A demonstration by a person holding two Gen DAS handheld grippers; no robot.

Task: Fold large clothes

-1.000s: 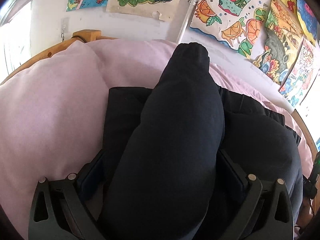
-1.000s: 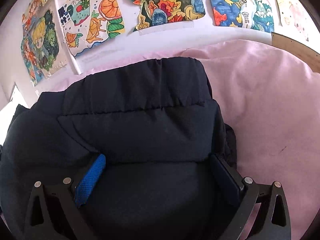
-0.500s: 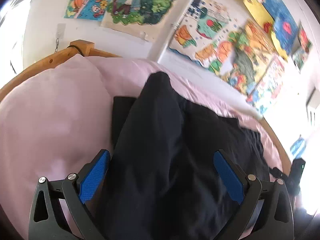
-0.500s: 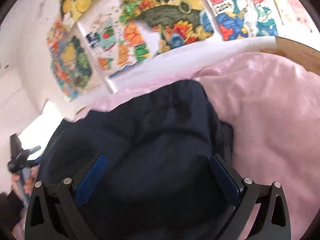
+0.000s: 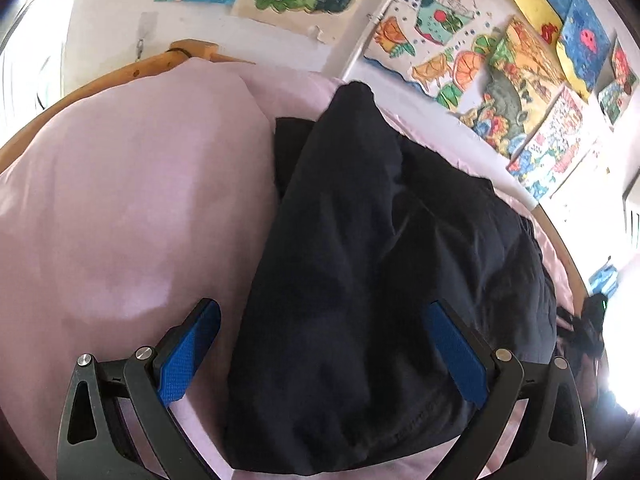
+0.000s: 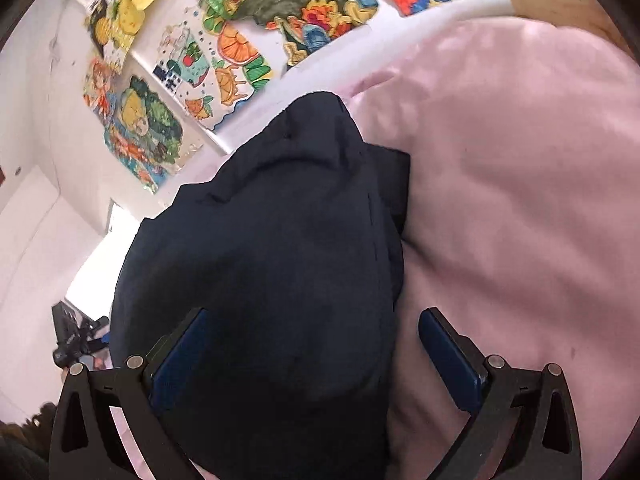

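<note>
Here, colourful drawings (image 5: 500, 64) line the wall above the pink bedcover (image 5: 120, 208).

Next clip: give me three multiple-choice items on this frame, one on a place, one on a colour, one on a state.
1. The garment lies on: A) a pink bed cover B) a wooden floor C) a chair
2. The gripper pads are: A) red B) blue C) green
3. The left gripper is: A) shut on the garment B) open astride the garment C) out of view

Key: 1 A, pink cover surrounds the garment; 2 B, blue pads show in both views; 3 B, the jaws stand wide apart with cloth between them. The right gripper is open too.
</note>
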